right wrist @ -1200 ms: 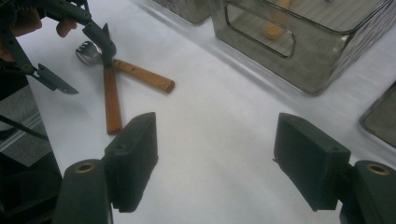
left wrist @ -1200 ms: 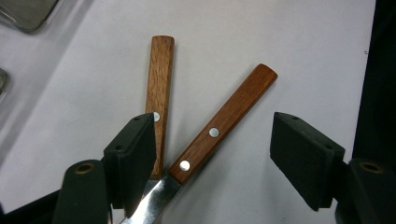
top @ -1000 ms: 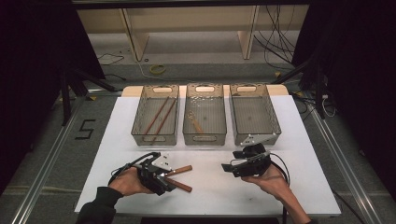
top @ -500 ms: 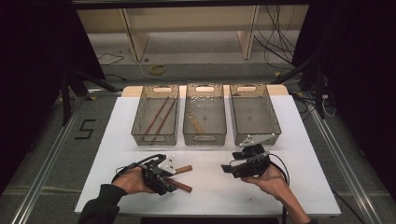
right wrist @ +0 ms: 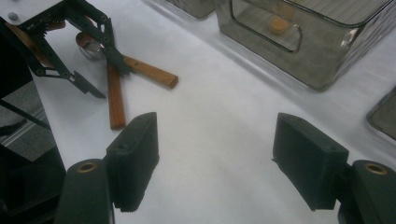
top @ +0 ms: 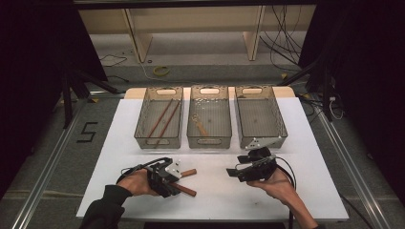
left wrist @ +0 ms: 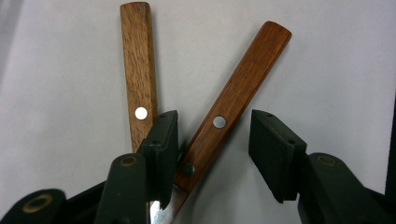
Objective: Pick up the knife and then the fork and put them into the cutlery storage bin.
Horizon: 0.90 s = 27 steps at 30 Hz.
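Left gripper (left wrist: 212,140) jaws closing around right wooden handle (left wrist: 238,91), not yet gripping; left handle (left wrist: 139,70) at 11 o'clock risks snagging. Right gripper (right wrist: 215,163) wide, empty.

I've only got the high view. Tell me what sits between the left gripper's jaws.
Observer: One wooden handle lies between the jaws of the left gripper. They have just been closing, but one pad stands clear of it.
Operator: Give me the other handle.
Observer: The second handle lies outside the jaws, and the two form a V.
Operator: Report the right gripper.
Observer: The right gripper has open jaws with nothing between them, over the bare white table.
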Motion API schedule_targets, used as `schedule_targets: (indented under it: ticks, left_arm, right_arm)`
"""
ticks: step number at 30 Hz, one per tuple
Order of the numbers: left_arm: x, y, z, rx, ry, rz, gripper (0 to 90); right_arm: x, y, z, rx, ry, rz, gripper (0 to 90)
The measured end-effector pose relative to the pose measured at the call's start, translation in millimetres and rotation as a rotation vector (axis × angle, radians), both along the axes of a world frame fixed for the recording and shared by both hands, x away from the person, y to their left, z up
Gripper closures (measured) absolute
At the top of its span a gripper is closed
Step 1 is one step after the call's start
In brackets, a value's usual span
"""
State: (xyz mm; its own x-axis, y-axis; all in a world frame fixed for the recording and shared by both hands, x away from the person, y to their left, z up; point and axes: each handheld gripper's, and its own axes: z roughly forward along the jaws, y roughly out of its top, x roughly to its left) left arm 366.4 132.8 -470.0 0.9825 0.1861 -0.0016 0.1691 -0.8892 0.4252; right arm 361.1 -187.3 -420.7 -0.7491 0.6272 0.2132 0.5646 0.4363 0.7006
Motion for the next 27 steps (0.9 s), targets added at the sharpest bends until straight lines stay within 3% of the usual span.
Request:
schedule_targets:
  ticks: [11,19,27]
  left_arm:
    - [1.4,-4.1,3.9,0.071,-0.008,-0.035,60.1]
    - [0.1,-5.2,4.0,0.065,0.01,-0.055,69.6]
    - [-1.2,-5.5,6.2,0.061,-0.004,-0.084,74.8]
  right_arm:
    - [0.1,-1.7,0.6,0.001,0.001,-0.007,32.4]
    - [0.0,-2.0,0.8,0.001,0.002,-0.008,32.7]
    - [-0.1,-3.0,2.2,0.005,0.001,-0.012,32.9]
